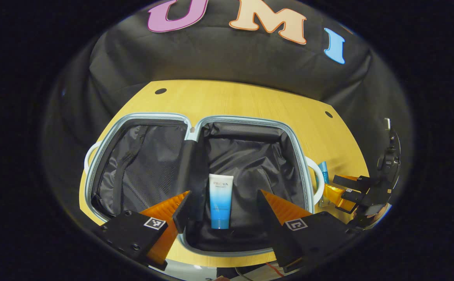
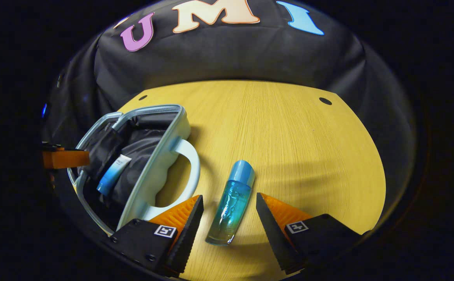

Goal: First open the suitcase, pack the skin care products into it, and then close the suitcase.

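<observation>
Wooden table [image 2: 289, 128] under everything, black cloth wall behind. Your right gripper [image 2: 229, 218] sits spread wide with the blue bottle [image 2: 231, 203] lying between its fingers, neither one touching it. Your left gripper [image 1: 223, 212] is released too, hovering above the open suitcase [image 1: 195, 121], where the blue-and-white tube [image 1: 220, 201] lies on the dark lining of the right half.

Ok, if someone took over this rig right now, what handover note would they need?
Left gripper: open, over the open suitcase, nothing held.
Right gripper: open, straddling the blue bottle, not yet gripping.
Tube lies in the suitcase's right half; the bottle lies on the table beside the suitcase handle.
Done: suitcase opened, tube packed.
Left: grasp bottle, pack it, close suitcase.
</observation>
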